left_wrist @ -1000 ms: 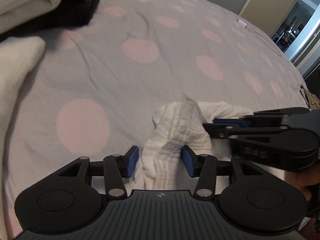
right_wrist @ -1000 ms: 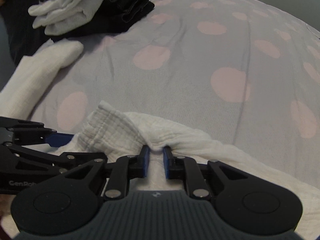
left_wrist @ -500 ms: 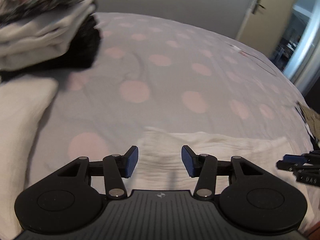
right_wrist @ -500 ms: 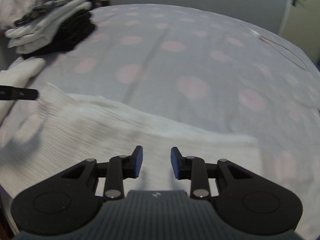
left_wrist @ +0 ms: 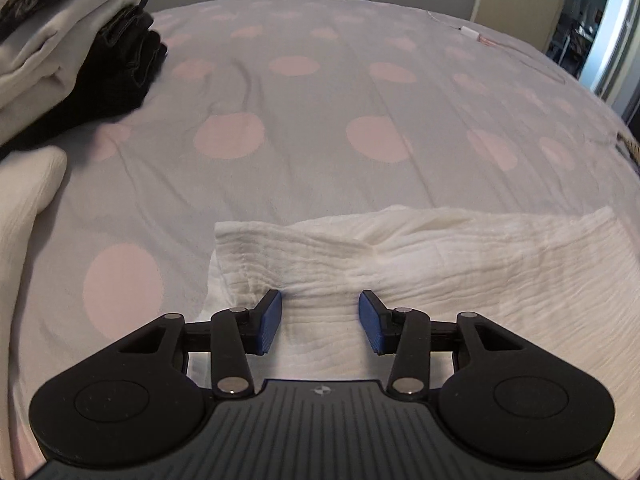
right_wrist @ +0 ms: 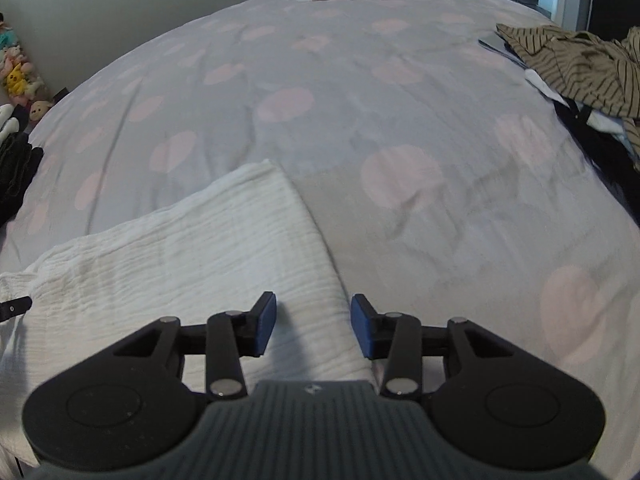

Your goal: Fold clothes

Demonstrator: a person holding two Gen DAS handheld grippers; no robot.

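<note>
Released the white muslin cloth (left_wrist: pixel 420 256); it now lies flat, near edge hidden under my left tongs (left_wrist: pixel 320 322) and right tongs (right_wrist: pixel 313 326), both spread, hovering.

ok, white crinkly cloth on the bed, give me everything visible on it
The white cloth looks like crinkled cotton gauze, folded into a long flat band lying across the dotted bedspread. Layered edges show at its left end and a soft ridge runs along the far side. In the right wrist view its right end is a straight, clean edge. The left gripper and right gripper both hover open over it, gripping nothing; whether the fingers touch the fabric is unclear.
</note>
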